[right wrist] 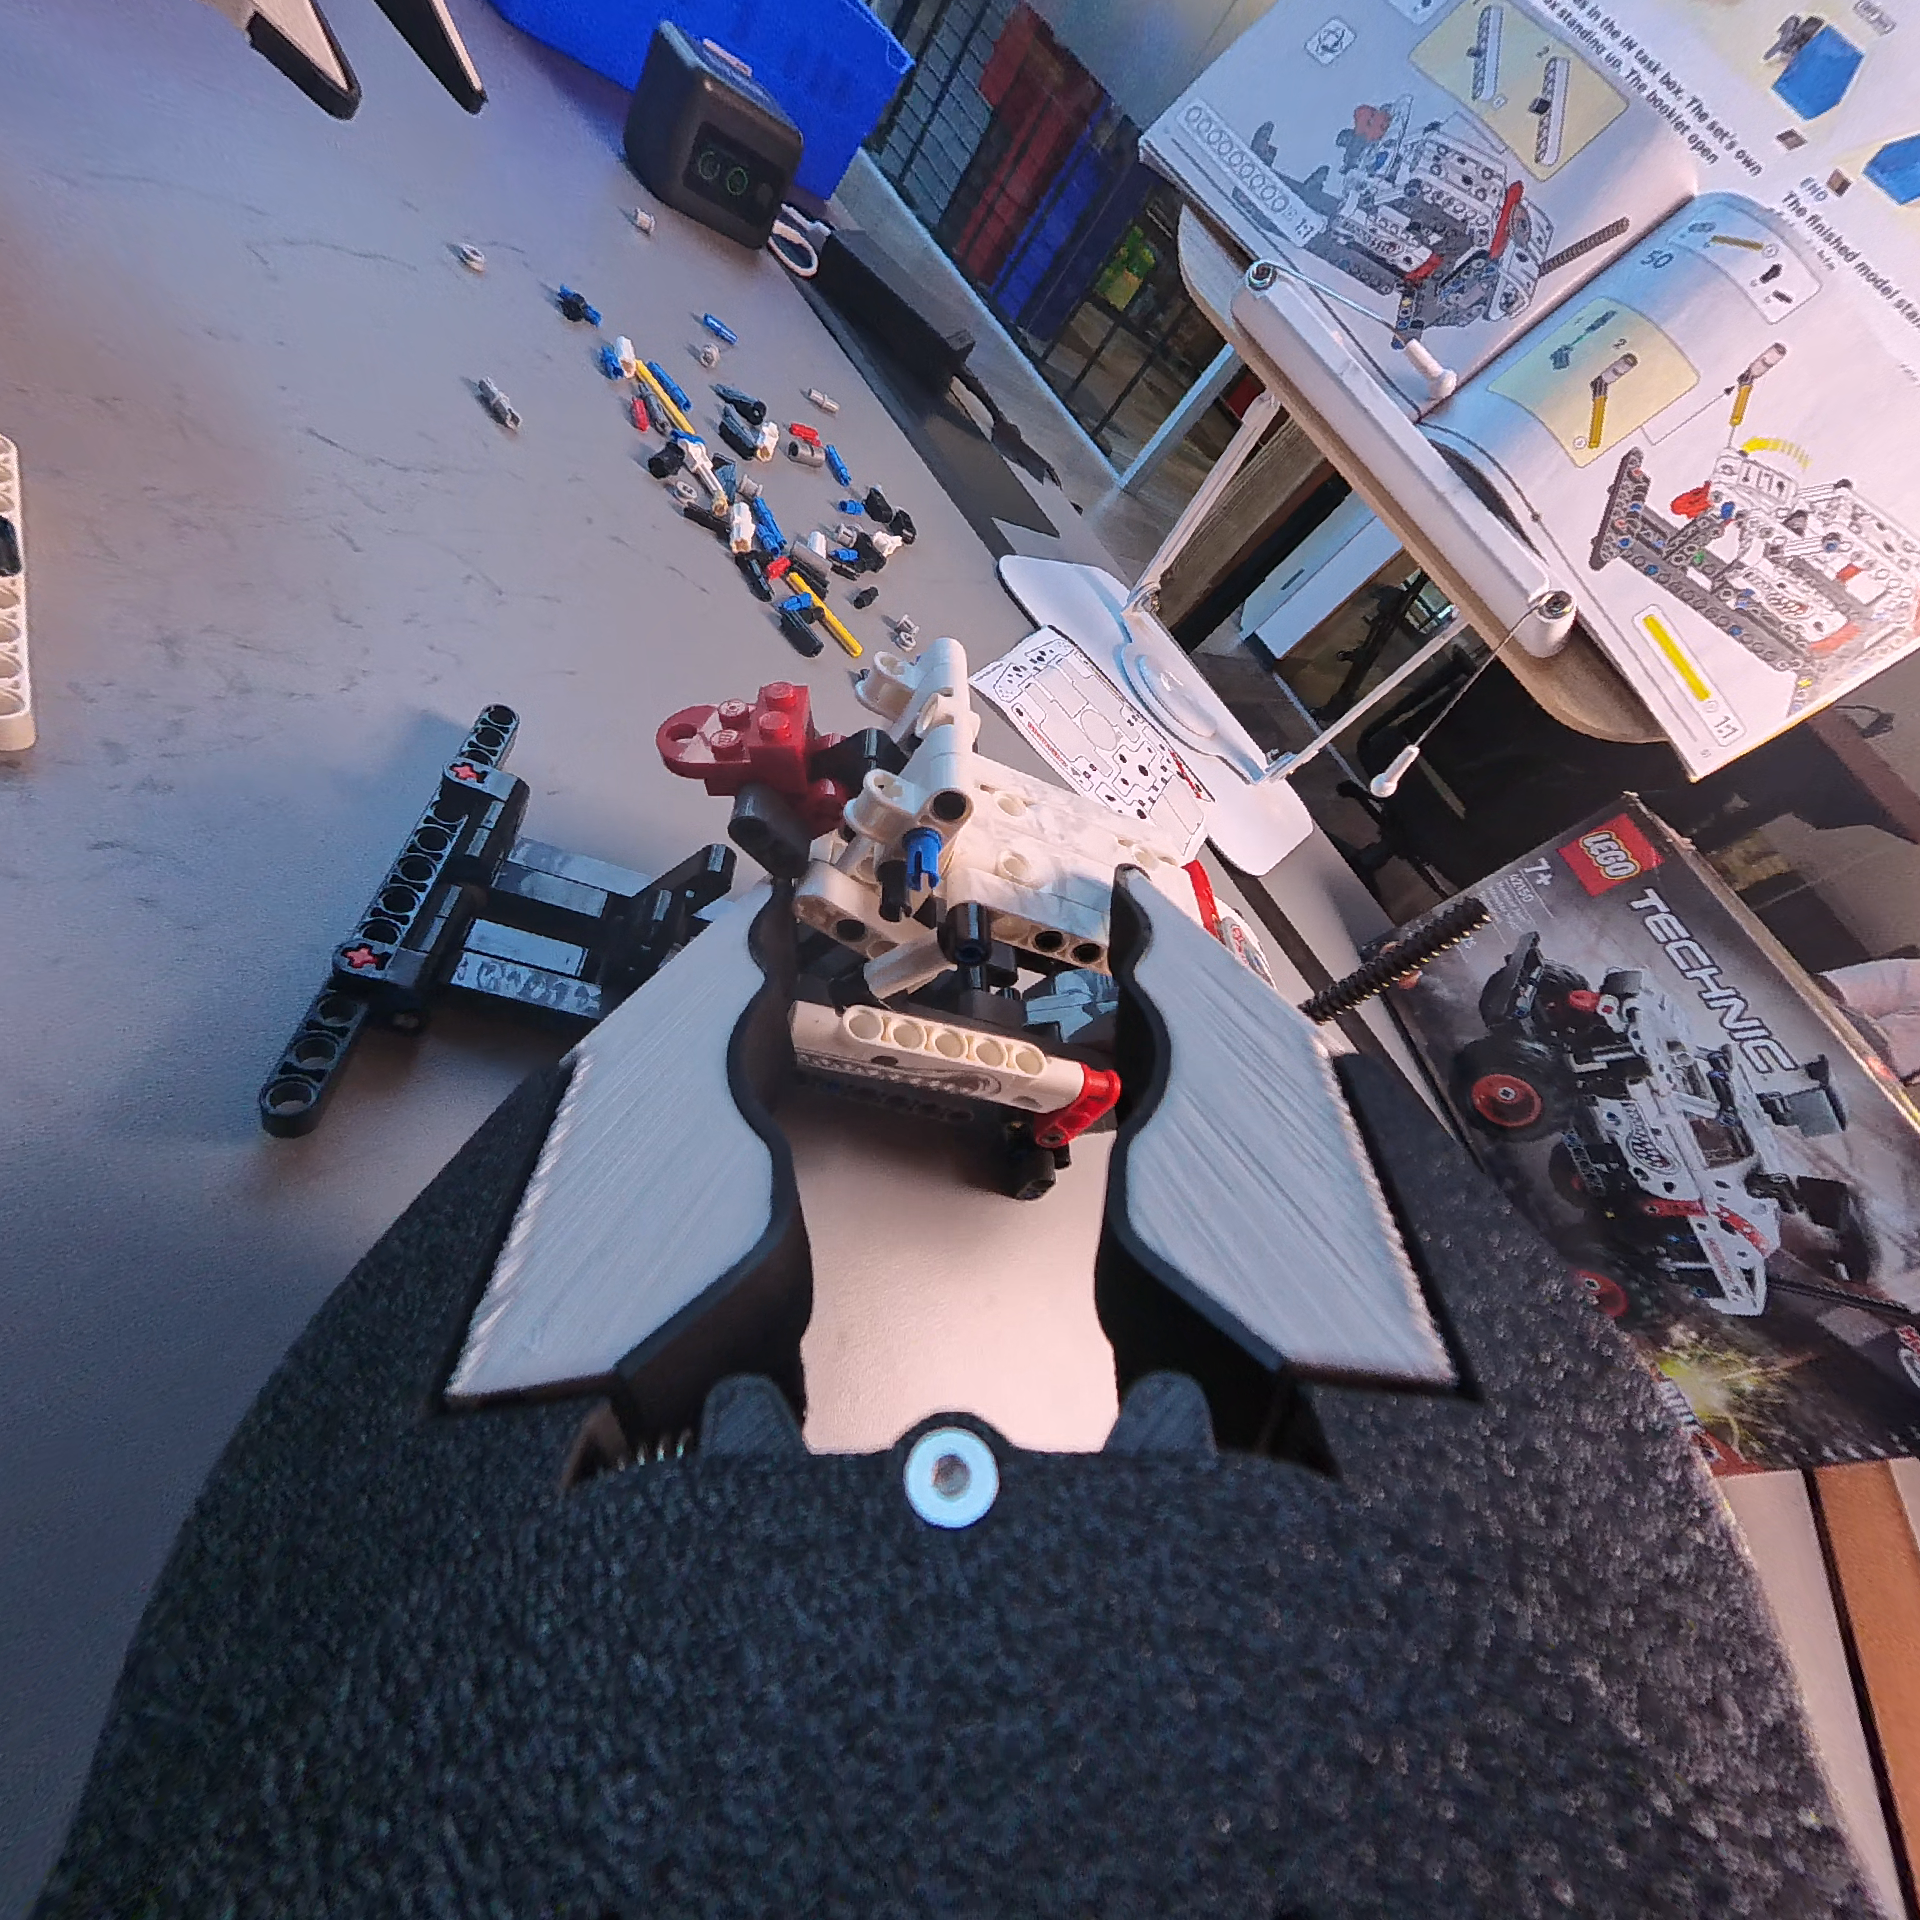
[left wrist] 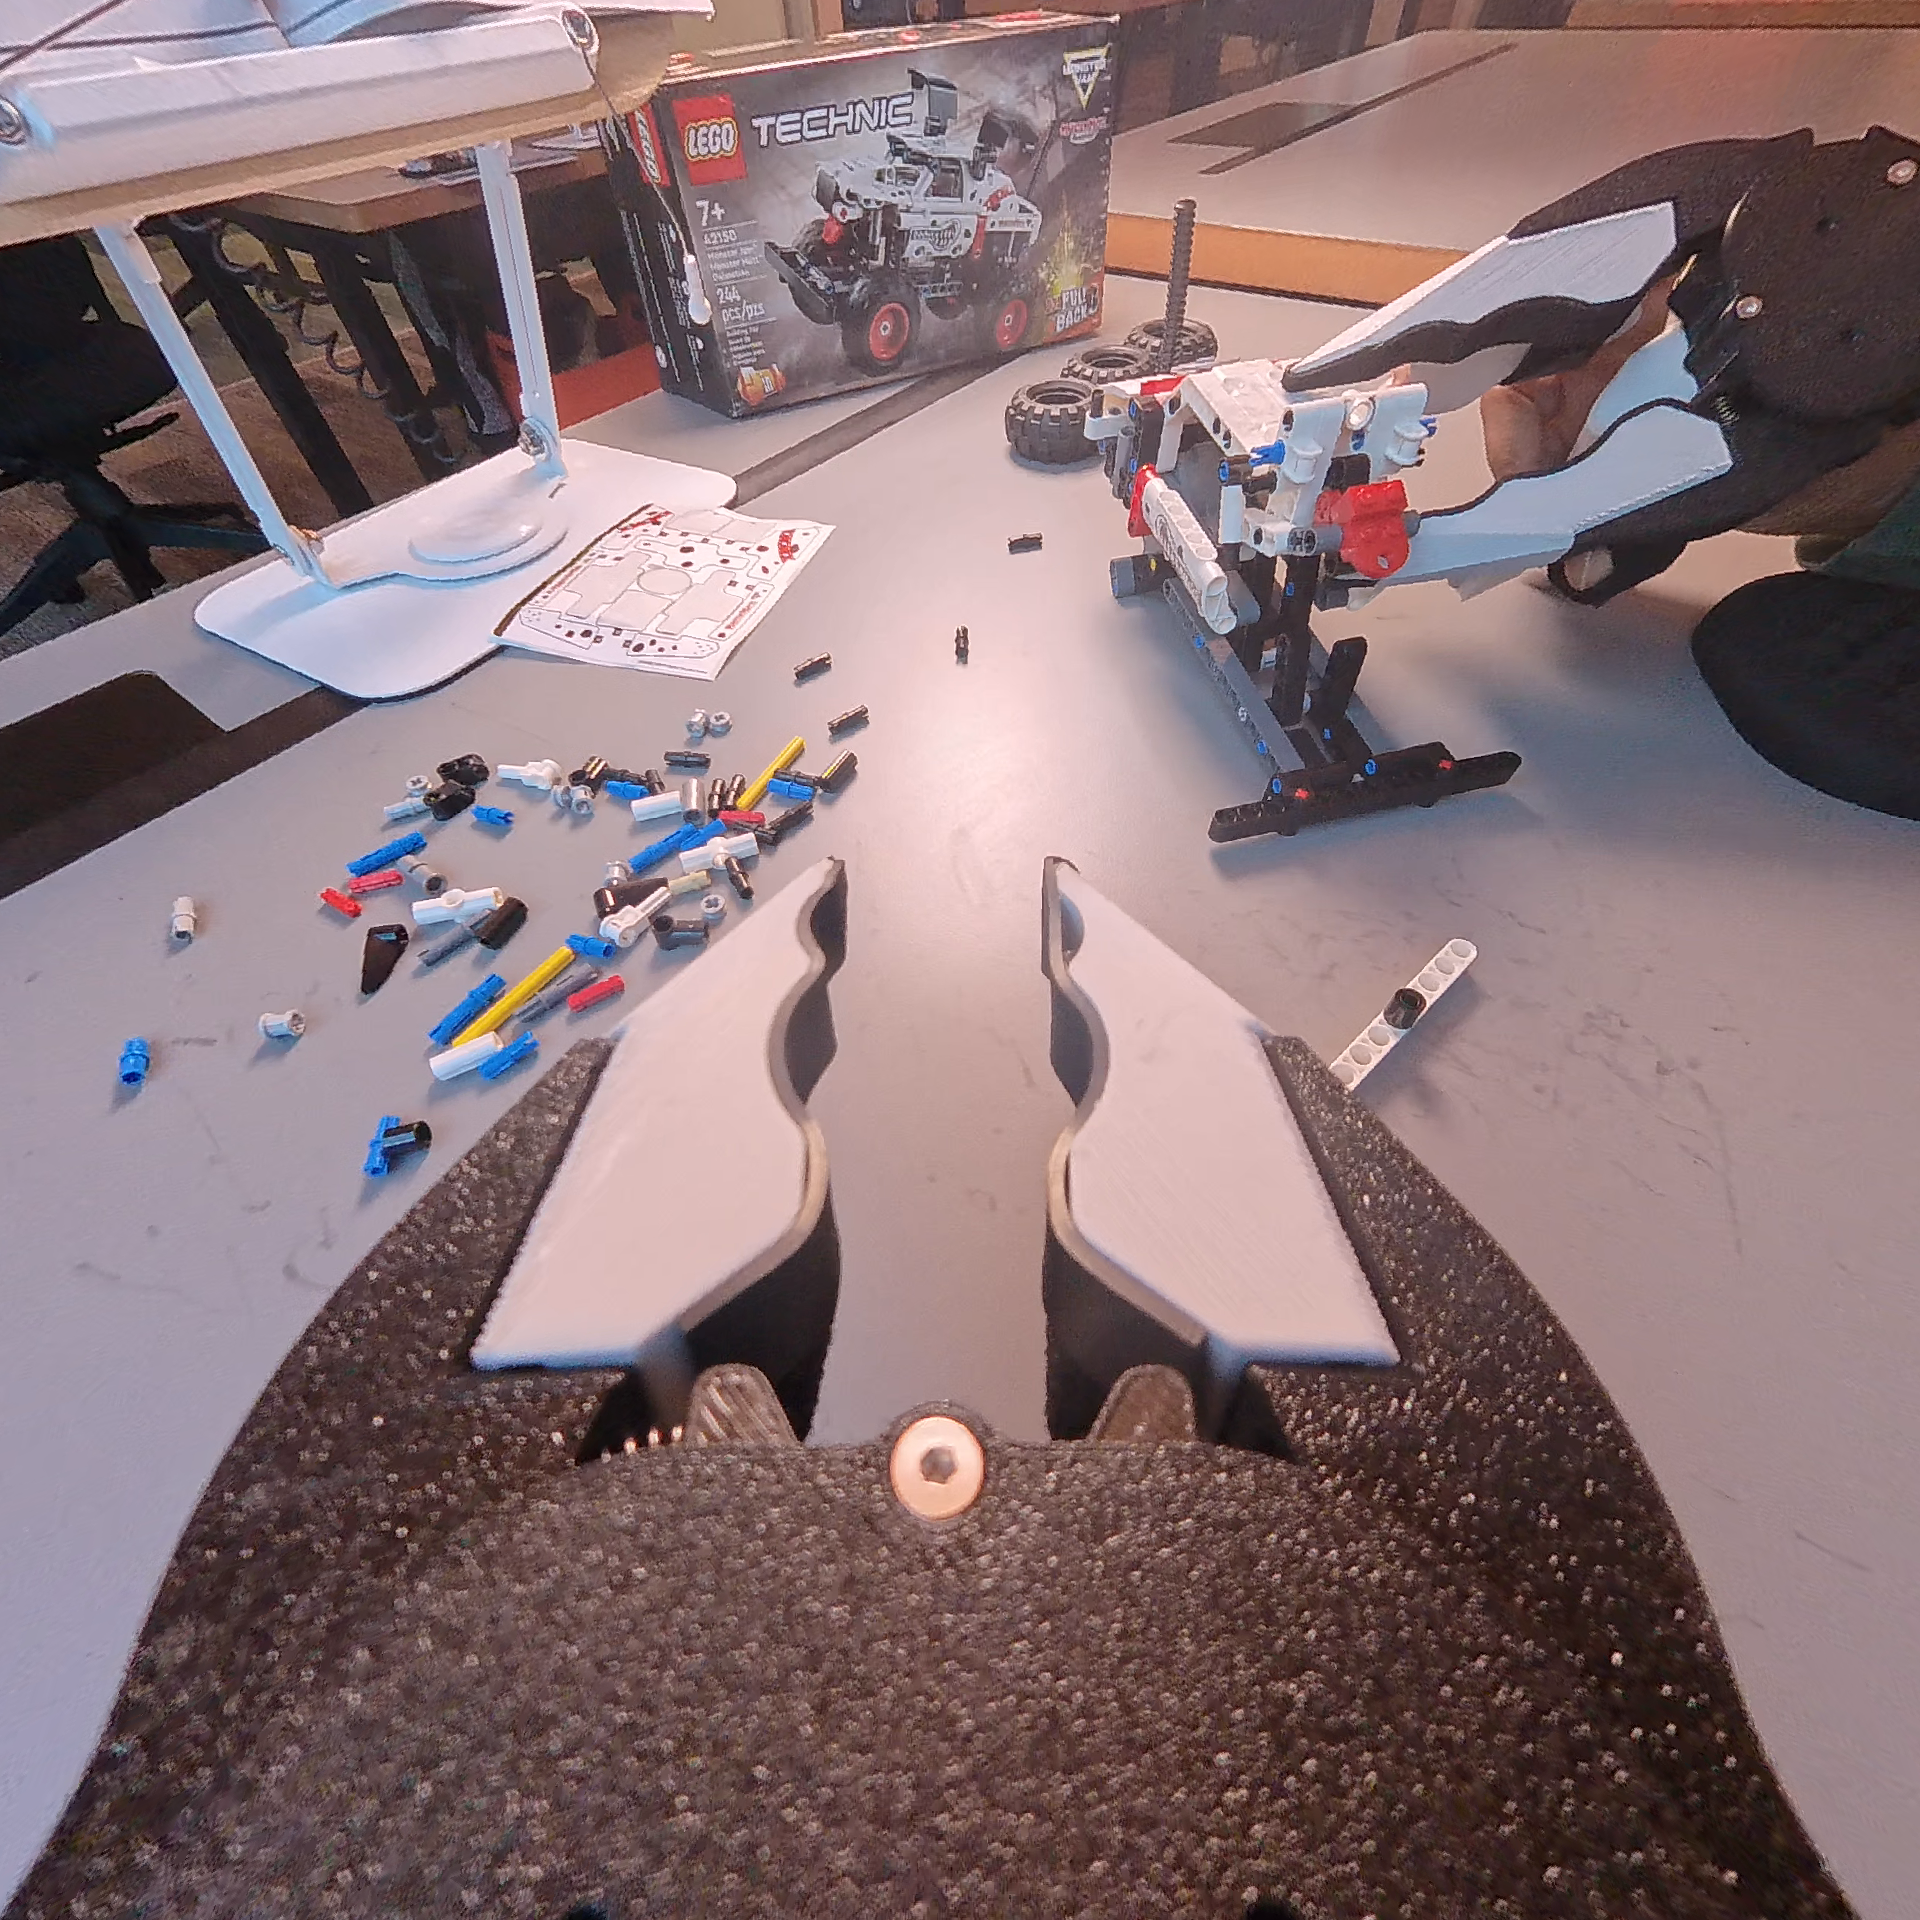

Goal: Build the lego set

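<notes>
The partly built white, black and red lego truck model (left wrist: 1247, 499) stands on end on the grey table, its black bumper beam (left wrist: 1361, 790) on the surface. My right gripper (right wrist: 948, 894) is closed around the model's (right wrist: 935, 883) white body, one finger on each side; in the left wrist view it (left wrist: 1382, 457) comes in from the right. My left gripper (left wrist: 943, 873) is open and empty above bare table. It also shows in the right wrist view (right wrist: 364, 62). A pile of small loose lego pins and axles (left wrist: 582, 862) lies to its left.
A white beam with a black pin (left wrist: 1408, 1008) lies right of my left gripper. Three black tyres (left wrist: 1091, 384) sit behind the model. The set's box (left wrist: 873, 208), a sticker sheet (left wrist: 665, 592) and a white stand (left wrist: 416, 582) holding the instruction booklet (right wrist: 1558, 312) stand at the back. One gripper's finger ends stand about 20 cm off the other's.
</notes>
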